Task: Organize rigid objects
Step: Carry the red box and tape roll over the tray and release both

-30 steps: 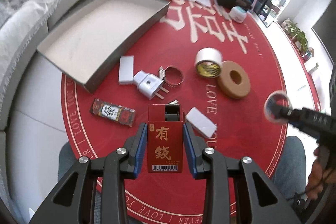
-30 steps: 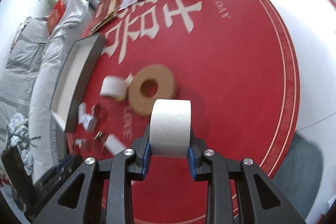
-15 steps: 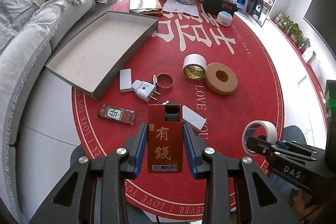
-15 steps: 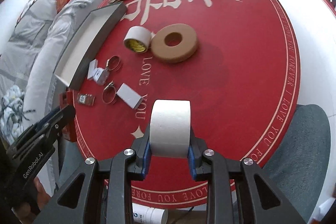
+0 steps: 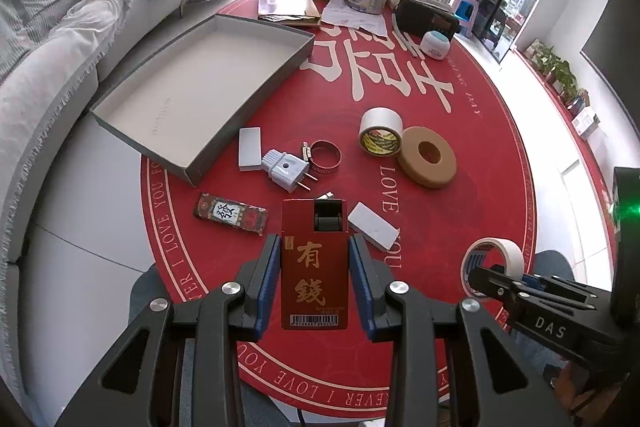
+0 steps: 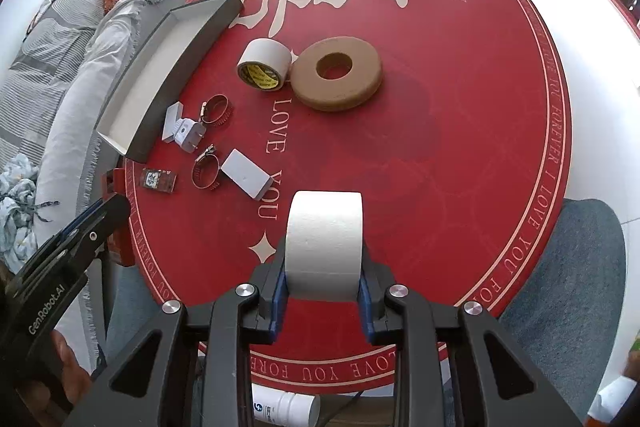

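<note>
Red box point(image 5: 314, 273) sits clamped in the left gripper point(image 5: 314, 281); the right gripper point(image 6: 323, 293) pinches a white tape roll point(image 6: 325, 239), both raised over the near rug point(image 6: 460, 147).

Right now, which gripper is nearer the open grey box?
Left. The left gripper, shut on the red box, hangs over the mat's near edge, close to the grey box corner. The right gripper, shut on the white tape roll, sits farther right.

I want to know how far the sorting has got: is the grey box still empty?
Empty. The left wrist view shows the grey box with a bare white floor, while the plug lies outside it on the red mat.
</note>
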### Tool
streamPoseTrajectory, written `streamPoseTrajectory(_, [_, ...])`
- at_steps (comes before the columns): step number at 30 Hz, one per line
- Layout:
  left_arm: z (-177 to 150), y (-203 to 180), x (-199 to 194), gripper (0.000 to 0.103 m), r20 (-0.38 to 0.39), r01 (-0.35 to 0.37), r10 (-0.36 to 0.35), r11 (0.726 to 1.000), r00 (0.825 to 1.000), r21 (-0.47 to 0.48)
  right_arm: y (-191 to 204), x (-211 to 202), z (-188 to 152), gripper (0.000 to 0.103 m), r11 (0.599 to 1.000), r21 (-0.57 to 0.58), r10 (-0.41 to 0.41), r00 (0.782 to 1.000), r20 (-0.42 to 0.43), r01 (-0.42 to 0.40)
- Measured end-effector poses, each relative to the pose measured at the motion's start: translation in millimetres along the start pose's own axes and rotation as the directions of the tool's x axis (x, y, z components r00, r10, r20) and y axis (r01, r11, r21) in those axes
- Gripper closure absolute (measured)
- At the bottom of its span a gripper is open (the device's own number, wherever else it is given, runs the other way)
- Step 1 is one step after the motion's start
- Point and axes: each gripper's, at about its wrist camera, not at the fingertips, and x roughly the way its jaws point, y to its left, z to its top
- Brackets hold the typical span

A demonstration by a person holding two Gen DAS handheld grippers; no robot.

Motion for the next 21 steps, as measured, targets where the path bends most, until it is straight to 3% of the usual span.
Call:
streamPoseTrajectory(8, [39,28,-17,0.066,0.049,0.044,-0.040,0.995,0.998,-0.087,16,-16,39,0.073,0.999,-0.041,0.018,0.998,0.059,-0.015])
streamPoseTrajectory(16, [97,62,-44,0.066,0.163,0.000,0.020,0.992,0.986,-0.125,57,-46,97,0.073,0.989,-0.129,0.093,0.984,0.149,-0.074])
streamPoseTrajectory(21, [125,79,-38,0.066,0.183,-0.048,0.075,0.987,0.980,-0.153,89,-54,131,0.073,0.974,-0.196,0.149,0.972,0.183,-0.112])
